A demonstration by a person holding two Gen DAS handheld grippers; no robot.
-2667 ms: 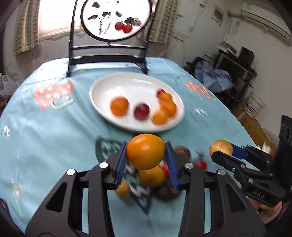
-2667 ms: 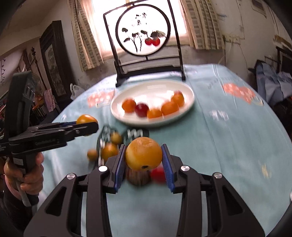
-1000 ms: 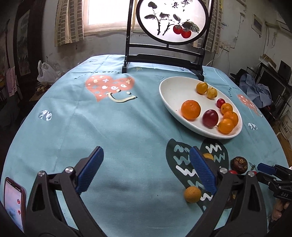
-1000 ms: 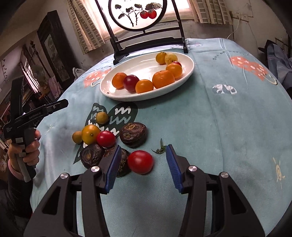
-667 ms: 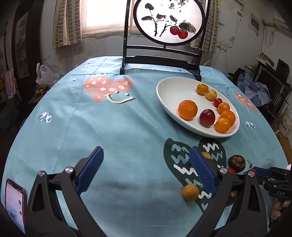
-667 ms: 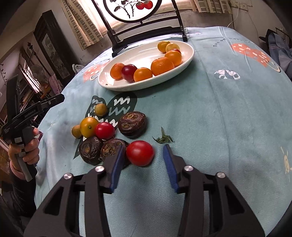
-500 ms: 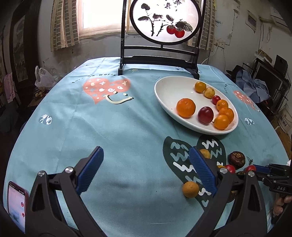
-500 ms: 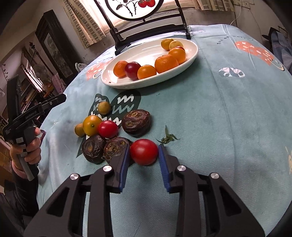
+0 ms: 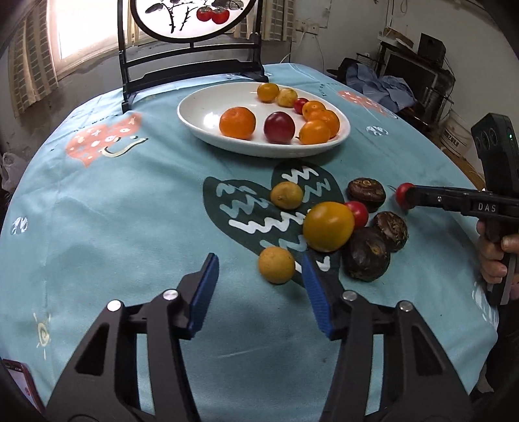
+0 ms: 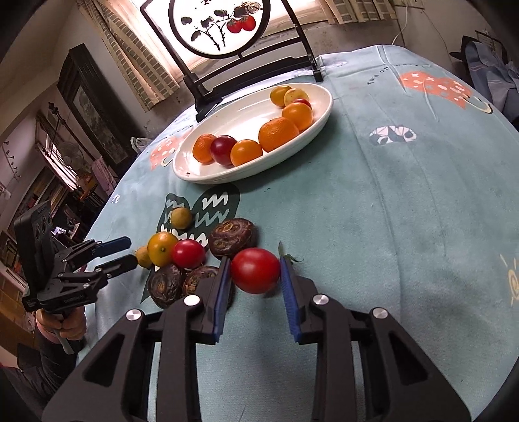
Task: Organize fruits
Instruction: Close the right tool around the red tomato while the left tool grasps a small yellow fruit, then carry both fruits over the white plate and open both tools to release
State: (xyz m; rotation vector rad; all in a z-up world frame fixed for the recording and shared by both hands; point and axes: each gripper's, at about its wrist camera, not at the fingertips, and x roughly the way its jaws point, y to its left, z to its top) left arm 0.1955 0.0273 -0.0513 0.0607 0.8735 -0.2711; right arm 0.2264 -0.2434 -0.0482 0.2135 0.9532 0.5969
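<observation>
A white oval plate point(image 9: 201, 120) at the back of the table holds several oranges and a dark red plum point(image 9: 279, 127); it also shows in the right wrist view point(image 10: 324, 110). Loose fruit lies in front: a small yellow-orange citrus point(image 9: 276, 264), a larger orange one point(image 9: 328, 226), a small red tomato point(image 9: 358, 210) and dark wrinkled passion fruits point(image 9: 366, 258). My left gripper point(image 9: 258, 289) is open, low over the cloth, the small citrus just inside its right finger. My right gripper point(image 10: 254, 276) is shut on a red tomato point(image 10: 255, 270), also in the left wrist view point(image 9: 404, 194).
A black-framed round painted screen point(image 9: 191, 19) stands behind the plate. A green tomato stem point(image 10: 288, 254) lies by my right fingers. A phone point(image 9: 19, 379) lies at the table's near left edge. The round table has a teal patterned cloth point(image 9: 97, 211).
My left gripper has swung right and down towards the loose fruit and narrowed. My right gripper has closed on the red tomato.
</observation>
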